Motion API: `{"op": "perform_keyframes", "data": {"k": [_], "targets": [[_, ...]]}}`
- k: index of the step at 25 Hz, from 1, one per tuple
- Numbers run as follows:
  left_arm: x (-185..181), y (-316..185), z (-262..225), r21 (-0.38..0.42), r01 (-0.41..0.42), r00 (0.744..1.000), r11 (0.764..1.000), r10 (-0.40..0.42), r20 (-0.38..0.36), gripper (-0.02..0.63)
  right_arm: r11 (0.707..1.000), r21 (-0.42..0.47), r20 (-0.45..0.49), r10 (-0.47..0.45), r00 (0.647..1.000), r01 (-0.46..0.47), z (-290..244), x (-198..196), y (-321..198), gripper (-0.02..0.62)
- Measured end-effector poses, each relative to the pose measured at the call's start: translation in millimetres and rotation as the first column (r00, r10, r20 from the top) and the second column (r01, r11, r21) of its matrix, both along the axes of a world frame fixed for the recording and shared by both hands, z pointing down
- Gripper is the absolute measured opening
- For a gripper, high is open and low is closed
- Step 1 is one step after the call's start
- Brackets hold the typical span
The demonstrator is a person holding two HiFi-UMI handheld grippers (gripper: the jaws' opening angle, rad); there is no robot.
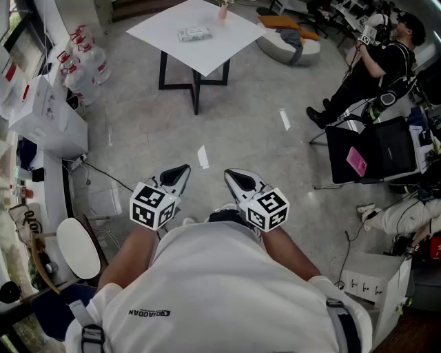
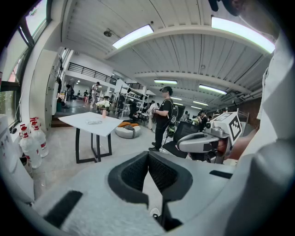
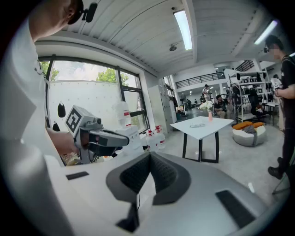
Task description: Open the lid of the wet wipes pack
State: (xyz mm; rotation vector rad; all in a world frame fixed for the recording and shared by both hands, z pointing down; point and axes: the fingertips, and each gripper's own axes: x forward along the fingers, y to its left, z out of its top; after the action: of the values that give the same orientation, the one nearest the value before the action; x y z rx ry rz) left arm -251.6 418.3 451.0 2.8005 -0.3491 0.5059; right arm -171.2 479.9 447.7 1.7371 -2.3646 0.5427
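White shirt on the person's chest and shoulders fills the lower part of the head view, with both forearms reaching forward from it. Each hand carries a cube with square markers, and beyond the cubes the left fingers and the right fingers point ahead and slightly down over the grey floor, side by side and apart from each other.

Seen along their own length, the left fingers are clenched tip to tip with nothing between the dark pads. The right fingers are clenched in the same way and are just as empty.

Well ahead of both sets of fingertips stands a white worktop on dark legs. On it lies the wet wipes pack, flat and near the middle, far beyond either tip; it is too small to tell how its lid stands. A small pink bottle stands on the worktop beyond the pack.

Off to the left of the left fingers, clear water jugs with red caps are grouped on the floor. Far to the right of the right fingers a person in black stands, and a round floor cushion lies to the right of the worktop.
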Motion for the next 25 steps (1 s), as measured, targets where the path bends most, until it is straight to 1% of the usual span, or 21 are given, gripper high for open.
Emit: {"op": "perform_keyframes", "data": {"k": [8, 11, 14, 18, 25], "targets": [[-3.9, -0.7, -2.7, 0.006, -0.001, 1.0, 1.0, 0.001, -0.007, 0.002, 1.0, -0.003, -0.006, -0.001, 1.0, 0.001, -0.7, -4.7, -0.3, 0.005], [-5.7, -1.0, -0.8, 0.002, -0.001, 1.0, 1.0, 0.001, -0.007, 0.002, 1.0, -0.001, 0.007, 0.002, 1.0, -0.002, -0.4, -5.9, -0.8, 0.005], [-7.3, 0.3, 0.6, -0.018, -0.004, 1.0, 1.0, 0.003, -0.01, 0.002, 1.0, -0.005, 0.026, 0.0, 1.0, 0.0, -1.0, -9.8, -0.7, 0.006], [-9.1, -0.3, -1.1, -0.048, -0.001, 1.0, 0.999, 0.0, -0.03, 0.003, 1.0, -0.02, 0.001, -0.004, 1.0, 0.004, 2.7, -14.5, -0.4, 0.006], [-11.4, -5.0, 10.1, -0.076, 0.014, 1.0, 0.997, -0.015, -0.016, 0.002, 0.999, -0.038, -0.003, -0.003, 1.0, 0.002, 7.0, -12.0, -3.2, 0.006]]}}
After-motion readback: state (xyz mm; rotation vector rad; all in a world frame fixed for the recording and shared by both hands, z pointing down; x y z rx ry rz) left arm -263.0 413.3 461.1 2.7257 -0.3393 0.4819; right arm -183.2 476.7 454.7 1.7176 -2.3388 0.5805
